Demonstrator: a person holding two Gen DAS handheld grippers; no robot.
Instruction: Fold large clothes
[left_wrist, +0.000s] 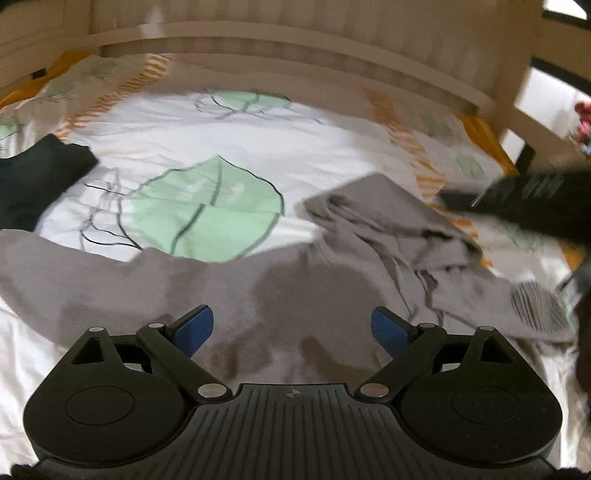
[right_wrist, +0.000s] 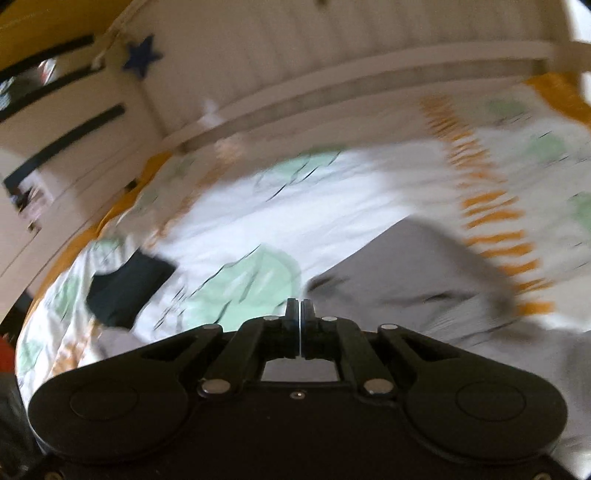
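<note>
A grey long-sleeved garment (left_wrist: 295, 273) lies spread on the bed, one sleeve reaching left, its right part bunched and folded over. My left gripper (left_wrist: 291, 326) is open just above the garment's body, blue pads apart and empty. My right gripper (right_wrist: 299, 306) has its jaws closed together with nothing visible between them; it also shows as a dark blurred shape at the right in the left wrist view (left_wrist: 524, 199). The grey garment (right_wrist: 406, 269) lies ahead and to the right of it. The right wrist view is motion-blurred.
The bed cover (left_wrist: 207, 125) is white with green leaf prints and orange stripes. A folded dark garment (left_wrist: 33, 173) lies at the left, also in the right wrist view (right_wrist: 125, 284). A pale wooden bed rail (left_wrist: 295, 48) runs along the far side.
</note>
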